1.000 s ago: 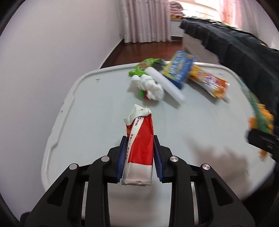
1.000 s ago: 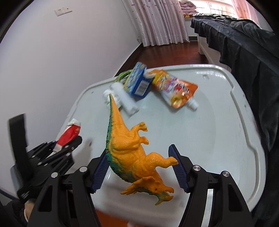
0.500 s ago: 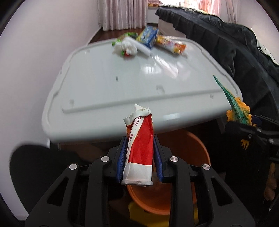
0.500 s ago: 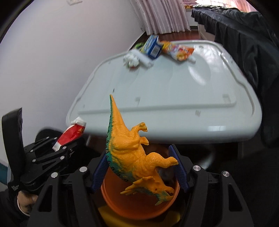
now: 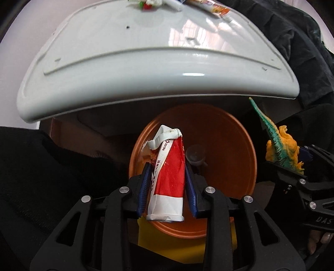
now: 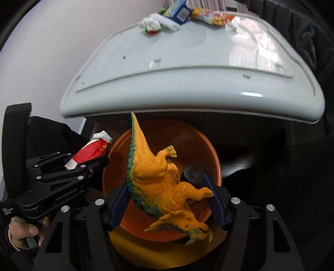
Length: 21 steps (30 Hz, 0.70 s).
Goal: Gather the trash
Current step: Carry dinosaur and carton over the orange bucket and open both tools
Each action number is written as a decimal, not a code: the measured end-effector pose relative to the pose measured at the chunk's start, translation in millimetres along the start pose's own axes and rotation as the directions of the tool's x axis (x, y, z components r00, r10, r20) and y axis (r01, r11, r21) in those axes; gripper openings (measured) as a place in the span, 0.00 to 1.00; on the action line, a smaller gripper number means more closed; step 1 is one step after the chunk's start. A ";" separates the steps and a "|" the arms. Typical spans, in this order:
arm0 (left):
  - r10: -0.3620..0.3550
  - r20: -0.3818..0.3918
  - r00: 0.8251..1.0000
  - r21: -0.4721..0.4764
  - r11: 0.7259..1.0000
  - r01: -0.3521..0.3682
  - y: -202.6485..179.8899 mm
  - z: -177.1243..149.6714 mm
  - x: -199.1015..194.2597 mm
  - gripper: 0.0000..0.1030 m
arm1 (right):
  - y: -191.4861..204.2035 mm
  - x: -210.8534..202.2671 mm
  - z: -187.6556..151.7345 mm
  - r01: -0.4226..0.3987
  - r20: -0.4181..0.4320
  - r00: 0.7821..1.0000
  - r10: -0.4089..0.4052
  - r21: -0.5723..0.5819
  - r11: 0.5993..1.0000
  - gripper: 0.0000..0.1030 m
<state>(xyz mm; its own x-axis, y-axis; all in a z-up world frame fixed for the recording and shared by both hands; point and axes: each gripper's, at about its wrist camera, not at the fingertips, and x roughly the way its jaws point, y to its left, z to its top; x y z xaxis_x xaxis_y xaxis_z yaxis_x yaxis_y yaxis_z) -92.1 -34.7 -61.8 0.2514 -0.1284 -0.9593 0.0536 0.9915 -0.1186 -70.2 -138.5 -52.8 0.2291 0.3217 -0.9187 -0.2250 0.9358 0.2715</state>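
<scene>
From my left gripper's camera, my left gripper [image 5: 167,188] points down over an orange bucket [image 5: 229,146]. A crushed red and white carton [image 5: 168,179] stands upright between the two blue pads. The jaws are opening a little, and the carton is in the gap between them, with the pads right at its sides. I cannot tell for sure if they press it. The carton sits right above the bucket's mouth. A small grey thing lies at the bottom of the bucket, too dim to tell what it is. The bucket stands below the near edge of the white surface [image 5: 125,83]. Far back on the surface lie more bits of trash [image 5: 208,5]. At the right, my right gripper [image 5: 292,164] holds an orange toy dinosaur [image 5: 281,148].

From my right gripper's camera, my right gripper [image 6: 168,203] is partly spread and grips the toy dinosaur [image 6: 160,181] by its body, with its tail up and its head down near me. It hangs over the same orange bucket [image 6: 208,150]. At the left, my left gripper [image 6: 83,162] holds the carton [image 6: 91,151] by the bucket's rim. My hand [image 6: 20,233] grips its handle. Trash [image 6: 175,12] lies at the far end of the surface [image 6: 187,83].
</scene>
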 end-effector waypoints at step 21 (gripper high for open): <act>0.037 0.006 0.999 -0.046 0.998 -0.037 3.6 7.2 -4.7 0.72 | -12.6 -8.4 2.4 -0.018 0.032 0.999 0.015 0.098 0.995 0.79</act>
<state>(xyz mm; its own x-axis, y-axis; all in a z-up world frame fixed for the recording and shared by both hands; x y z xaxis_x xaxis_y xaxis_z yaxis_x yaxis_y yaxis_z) -86.1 -30.7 -55.9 0.2586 -0.0915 -0.9616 -0.0001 0.9955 -0.0947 -67.0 -152.6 -47.8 0.2556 0.3397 -0.9051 -0.1351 0.9396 0.3145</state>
